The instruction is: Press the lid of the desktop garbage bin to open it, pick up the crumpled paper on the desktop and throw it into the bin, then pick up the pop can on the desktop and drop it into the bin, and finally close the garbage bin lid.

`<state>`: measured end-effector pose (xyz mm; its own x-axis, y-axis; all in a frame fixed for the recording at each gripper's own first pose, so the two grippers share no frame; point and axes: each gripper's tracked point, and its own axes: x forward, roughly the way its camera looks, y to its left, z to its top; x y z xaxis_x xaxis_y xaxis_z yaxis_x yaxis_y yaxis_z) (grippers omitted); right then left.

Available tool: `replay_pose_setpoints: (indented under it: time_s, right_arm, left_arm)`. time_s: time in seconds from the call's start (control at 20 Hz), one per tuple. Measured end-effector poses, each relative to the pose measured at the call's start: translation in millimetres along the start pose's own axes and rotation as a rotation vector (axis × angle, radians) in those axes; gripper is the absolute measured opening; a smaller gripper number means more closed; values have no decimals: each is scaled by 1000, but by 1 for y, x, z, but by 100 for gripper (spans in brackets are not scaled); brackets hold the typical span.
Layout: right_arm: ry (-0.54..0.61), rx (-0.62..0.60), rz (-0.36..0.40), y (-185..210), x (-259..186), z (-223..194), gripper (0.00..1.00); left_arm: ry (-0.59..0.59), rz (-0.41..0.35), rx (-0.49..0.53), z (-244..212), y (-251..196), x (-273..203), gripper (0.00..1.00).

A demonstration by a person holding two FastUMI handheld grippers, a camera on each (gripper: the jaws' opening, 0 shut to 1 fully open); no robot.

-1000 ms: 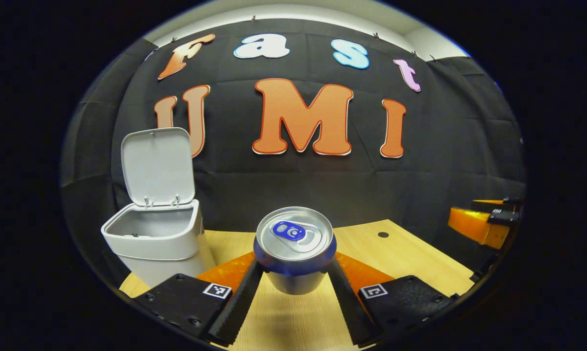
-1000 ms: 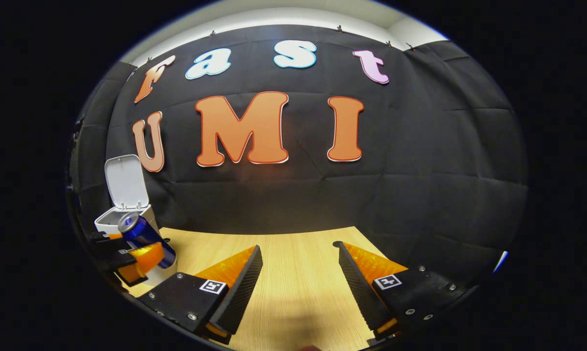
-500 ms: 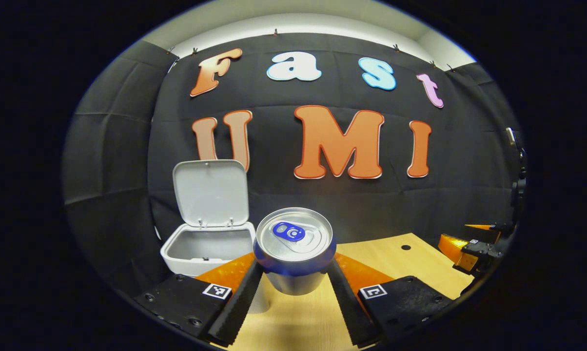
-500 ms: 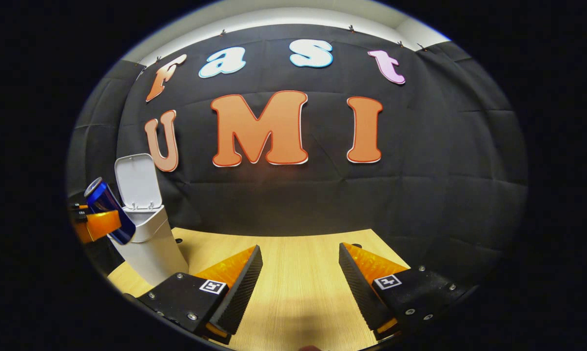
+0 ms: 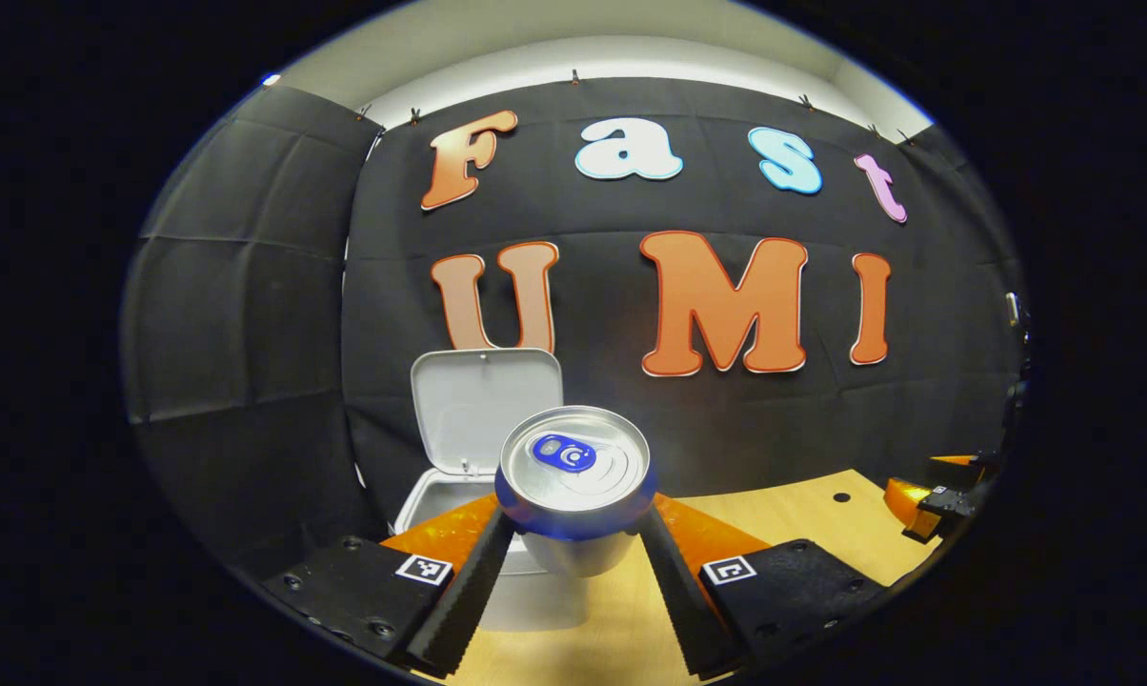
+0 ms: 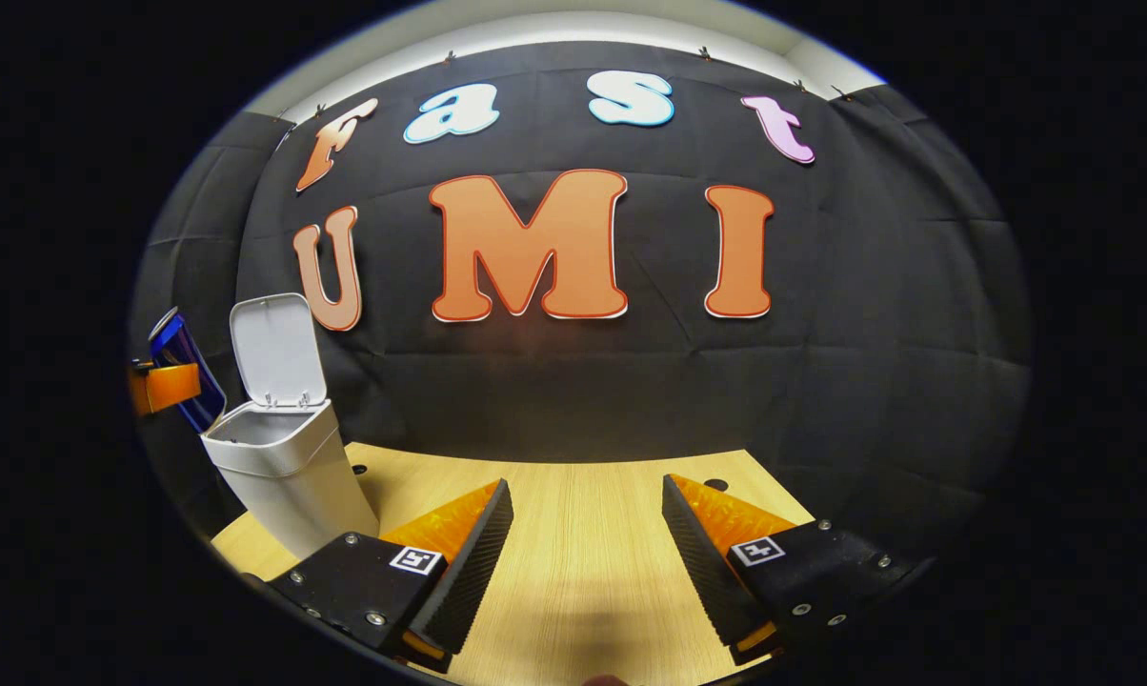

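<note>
In the left gripper view my left gripper [image 5: 575, 543] is shut on a blue and silver pop can [image 5: 575, 472], held upright in the air. Straight behind the can stands the white garbage bin [image 5: 431, 503] with its lid [image 5: 483, 405] raised. The right gripper view shows the same bin [image 6: 283, 467] at the far left with the lid [image 6: 273, 351] up, and the can [image 6: 181, 367] in the left gripper [image 6: 164, 386] level with the lid, to the bin's left. My right gripper [image 6: 583, 553] stands open over the wooden table [image 6: 573, 581], nothing between its fingers.
The black cloth wall rises close behind the bin. The table [image 5: 783, 514] has a small round hole [image 5: 840, 497] near its far right edge. The right gripper [image 5: 931, 495] shows low at the right edge of the left gripper view.
My left gripper has carried the can upward and toward the bin, which slid from the left to straight behind the can. The right gripper has turned slightly and stays open.
</note>
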<state>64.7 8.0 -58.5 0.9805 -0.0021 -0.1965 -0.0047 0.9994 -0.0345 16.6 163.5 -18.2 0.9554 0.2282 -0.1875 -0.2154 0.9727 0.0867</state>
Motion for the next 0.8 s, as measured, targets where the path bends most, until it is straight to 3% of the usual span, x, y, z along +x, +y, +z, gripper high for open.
replay_pose_setpoints:
  time_s: [0.35,0.8]
  right_arm:
    - [15,-6,-34,0,4,-6,94]
    - [33,-6,-98,-12,-6,-12,94]
  left_arm:
    - [-27,56,27,9,52,45,80]
    - [-13,48,7,-17,67,106,80]
